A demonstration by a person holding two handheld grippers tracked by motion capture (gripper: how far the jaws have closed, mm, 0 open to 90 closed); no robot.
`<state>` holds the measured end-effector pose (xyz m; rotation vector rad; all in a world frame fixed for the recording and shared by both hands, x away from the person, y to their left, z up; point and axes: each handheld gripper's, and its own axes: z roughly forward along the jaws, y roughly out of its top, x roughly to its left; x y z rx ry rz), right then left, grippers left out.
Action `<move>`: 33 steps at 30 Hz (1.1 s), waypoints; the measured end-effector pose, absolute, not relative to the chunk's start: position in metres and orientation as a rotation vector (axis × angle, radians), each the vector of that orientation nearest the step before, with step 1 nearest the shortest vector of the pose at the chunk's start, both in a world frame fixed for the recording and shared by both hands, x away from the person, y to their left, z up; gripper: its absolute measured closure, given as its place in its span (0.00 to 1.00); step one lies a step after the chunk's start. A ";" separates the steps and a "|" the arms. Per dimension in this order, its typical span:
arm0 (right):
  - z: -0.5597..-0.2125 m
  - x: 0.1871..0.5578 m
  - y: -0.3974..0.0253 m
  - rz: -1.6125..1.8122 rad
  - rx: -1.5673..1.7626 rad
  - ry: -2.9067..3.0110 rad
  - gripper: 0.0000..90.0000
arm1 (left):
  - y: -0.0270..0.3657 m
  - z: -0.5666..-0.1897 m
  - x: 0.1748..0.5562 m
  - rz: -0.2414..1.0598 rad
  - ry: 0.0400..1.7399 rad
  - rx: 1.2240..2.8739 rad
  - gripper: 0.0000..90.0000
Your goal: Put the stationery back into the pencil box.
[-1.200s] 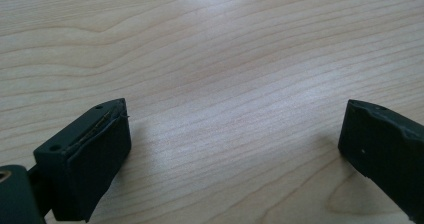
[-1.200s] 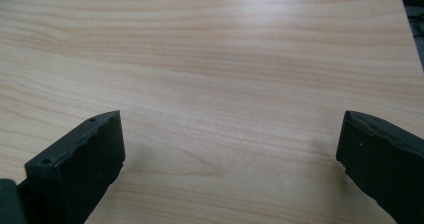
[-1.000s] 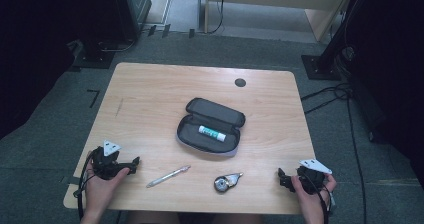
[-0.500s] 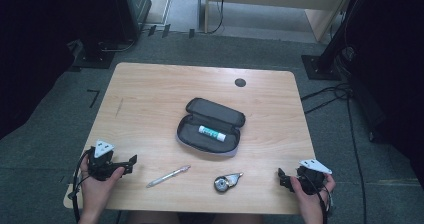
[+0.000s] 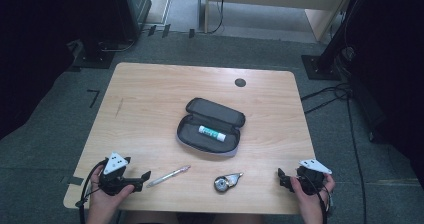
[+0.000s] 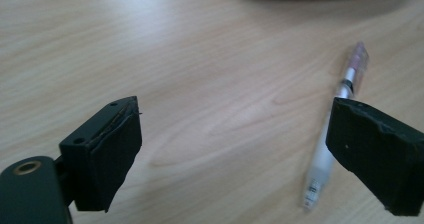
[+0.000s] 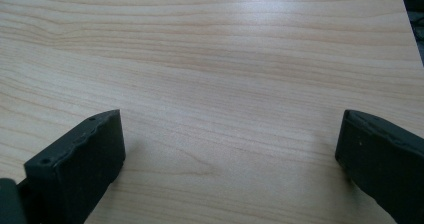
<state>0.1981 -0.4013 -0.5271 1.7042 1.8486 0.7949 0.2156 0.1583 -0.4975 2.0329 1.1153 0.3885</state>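
Observation:
A clear pen [image 5: 169, 176] with a pinkish tip lies near the table's front edge. My left gripper [image 5: 141, 180] rests on the table just left of it, open, jaws pointing at the pen. In the left gripper view the left gripper [image 6: 235, 129] holds nothing, and the pen [image 6: 320, 169] lies beside the inner edge of the right-hand jaw, partly hidden by it. My right gripper [image 5: 282, 180] sits open at the front right; in its own view the right gripper [image 7: 230, 134] has only bare wood between the jaws.
An open grey pencil case [image 5: 212, 115] with a glue stick [image 5: 215, 133] in it lies mid-table. A correction-tape dispenser [image 5: 226, 182] sits between the grippers. A dark round cap [image 5: 240, 82] marks the far side of the wooden table [image 5: 150, 109].
My left gripper has shifted right and toward the front edge, closer to the pen. The right gripper and the objects on the table have stayed put.

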 end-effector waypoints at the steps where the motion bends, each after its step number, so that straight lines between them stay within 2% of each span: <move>1: -0.527 0.198 -0.401 0.795 1.704 1.848 0.00 | 0.156 -0.499 0.214 0.376 1.107 2.042 0.22; 4: -0.527 0.198 -0.401 0.795 1.705 1.848 0.00 | 0.149 -0.502 0.209 0.340 1.069 2.064 0.27; 6: -0.527 0.198 -0.401 0.795 1.705 1.848 0.00 | 0.145 -0.505 0.207 0.321 1.023 2.103 0.35; 13: -0.527 0.198 -0.401 0.795 1.705 1.848 0.00 | 0.132 -0.512 0.204 0.236 0.950 2.144 0.40; 14: -0.527 0.198 -0.401 0.795 1.707 1.848 0.00 | 0.131 -0.512 0.203 0.237 0.948 2.150 0.42; 17: -0.527 0.198 -0.401 0.795 1.707 1.848 0.00 | 0.129 -0.512 0.202 0.254 0.921 2.171 0.56; 20: -0.527 0.198 -0.401 0.795 1.705 1.848 0.00 | 0.127 -0.512 0.200 0.273 0.900 2.188 0.59; 33: -0.527 0.198 -0.401 0.795 1.705 1.848 0.00 | 0.123 -0.512 0.200 0.311 0.875 2.208 0.90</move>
